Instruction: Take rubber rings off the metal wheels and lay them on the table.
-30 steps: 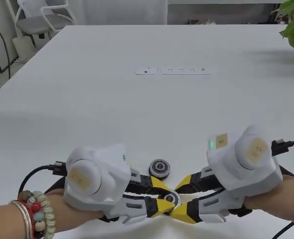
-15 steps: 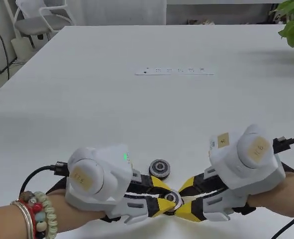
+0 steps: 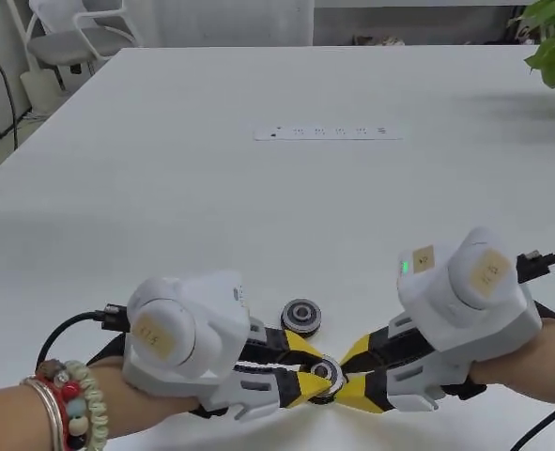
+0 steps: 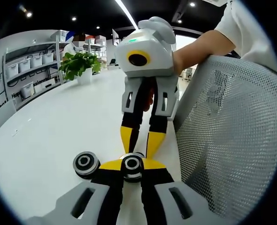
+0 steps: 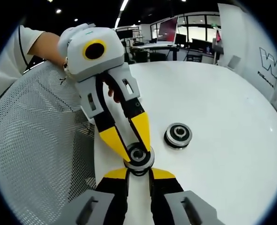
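— Since a second ago the right gripper (image 3: 346, 376) has sunk a little toward the table (image 3: 258, 207), and its tips have slid in against the wheel (image 3: 326, 373). What about the other one?

— Much where it was: the left gripper (image 3: 307, 374) sits tip to tip with the right one. Its jaws are clamped on the wheel, one yellow tip on each side, as the left gripper view shows.

— And the right jaws?

— Drawn close, narrower than the wheel, with the tips touching its rim on the side away from the left gripper. Whether they actually pinch it cannot be told.

— Where is the second wheel (image 3: 301, 317)?

— Flat on the table just beyond the meeting tips, apart from both grippers. It lies left of the left gripper's jaws in that gripper's view, and right of the right gripper's jaws in the other.

— Anything near them?

— A mesh chair back (image 4: 222, 136), close on the left gripper's right.
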